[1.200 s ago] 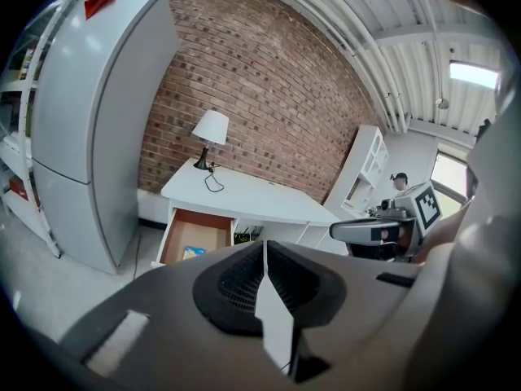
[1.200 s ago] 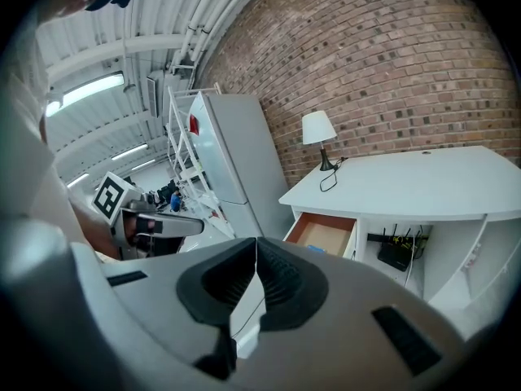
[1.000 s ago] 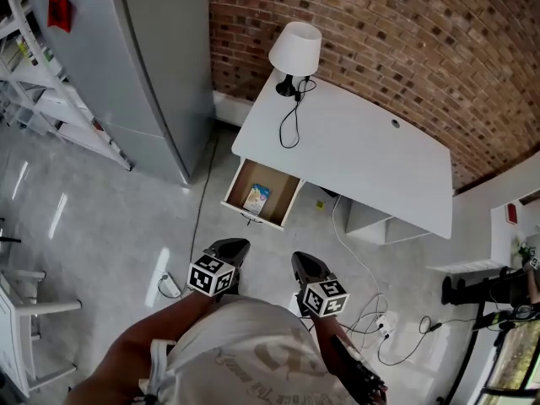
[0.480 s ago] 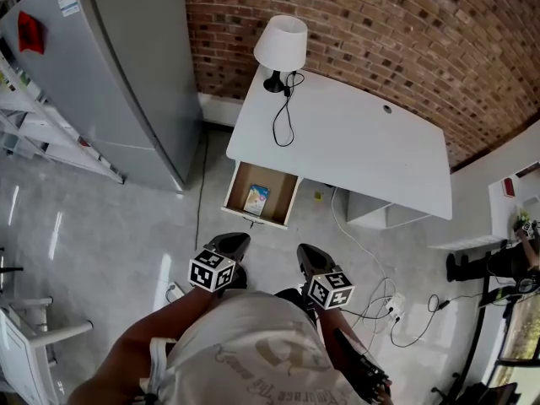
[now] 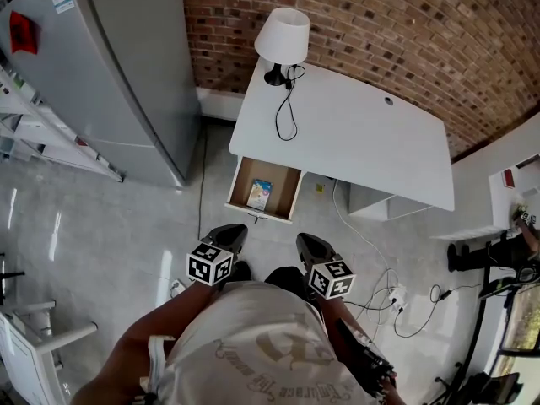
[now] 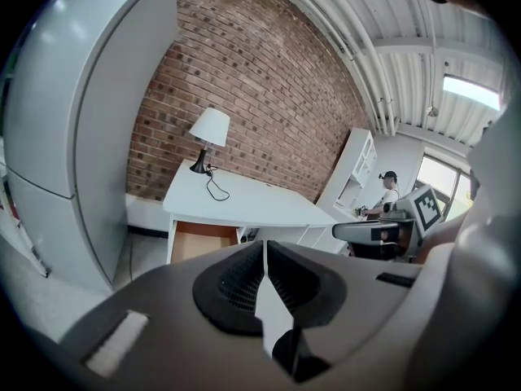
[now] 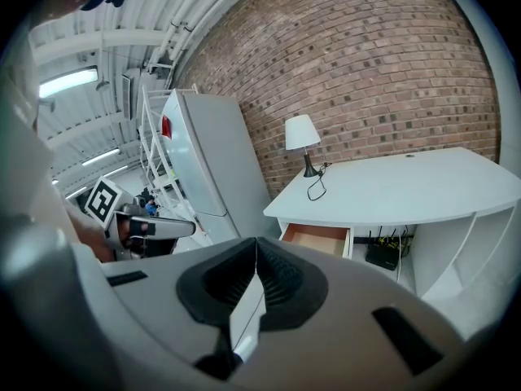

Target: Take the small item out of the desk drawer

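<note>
The white desk (image 5: 354,142) has its wooden drawer (image 5: 239,182) pulled open. Inside lies a small flat packet (image 5: 260,194) printed in blue and yellow. Both grippers hover over the floor in front of the drawer, well short of it. My left gripper (image 5: 234,229) has its jaws shut with nothing between them, as its own view (image 6: 264,249) confirms. Beside it, my right gripper (image 5: 302,240) is also shut and empty (image 7: 256,247). From each gripper view the open drawer (image 6: 199,239) (image 7: 318,238) shows ahead, but the packet is hidden below the drawer's wall.
A white lamp (image 5: 283,39) with a trailing black cord stands at the desk's back left corner. A tall grey fridge (image 5: 118,74) is left of the desk, against the brick wall. Cables and a power strip (image 5: 390,298) lie on the floor at right. Another person (image 6: 389,194) is at the far right.
The desk and drawer have shifted slightly in the head view as I step nearer. Both grippers moved a little forward together, still shut.
</note>
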The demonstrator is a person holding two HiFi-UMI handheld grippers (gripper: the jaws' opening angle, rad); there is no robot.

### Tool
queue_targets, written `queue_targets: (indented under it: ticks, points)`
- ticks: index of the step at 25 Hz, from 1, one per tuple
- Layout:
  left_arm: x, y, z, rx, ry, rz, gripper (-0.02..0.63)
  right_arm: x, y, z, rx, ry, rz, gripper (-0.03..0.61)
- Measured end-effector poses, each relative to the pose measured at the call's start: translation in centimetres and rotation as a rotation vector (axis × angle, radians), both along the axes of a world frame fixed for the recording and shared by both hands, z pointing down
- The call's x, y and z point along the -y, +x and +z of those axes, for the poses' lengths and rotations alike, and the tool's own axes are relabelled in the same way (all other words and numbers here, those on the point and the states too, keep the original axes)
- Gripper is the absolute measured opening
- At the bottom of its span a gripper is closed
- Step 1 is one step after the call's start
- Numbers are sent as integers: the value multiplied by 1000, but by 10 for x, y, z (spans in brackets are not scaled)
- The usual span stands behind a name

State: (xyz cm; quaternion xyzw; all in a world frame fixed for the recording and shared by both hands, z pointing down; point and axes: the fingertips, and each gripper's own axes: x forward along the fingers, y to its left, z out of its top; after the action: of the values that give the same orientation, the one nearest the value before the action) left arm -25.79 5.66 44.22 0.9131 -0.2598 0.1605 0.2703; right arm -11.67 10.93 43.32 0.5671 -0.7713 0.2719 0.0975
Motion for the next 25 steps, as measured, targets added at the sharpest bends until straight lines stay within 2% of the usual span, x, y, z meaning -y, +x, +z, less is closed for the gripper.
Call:
queue_targets:
  ticks: [8,14,25]
  points:
    - [2,5,5,9,-23,6,17,6,5,6,10,-24,5,6]
    - [16,10,8,35,-42,-11,17,29,14,12,25,-33,-15,6]
    - [56,42,6,65,-36,-45,17,75,45,16,45,-38,-60,6]
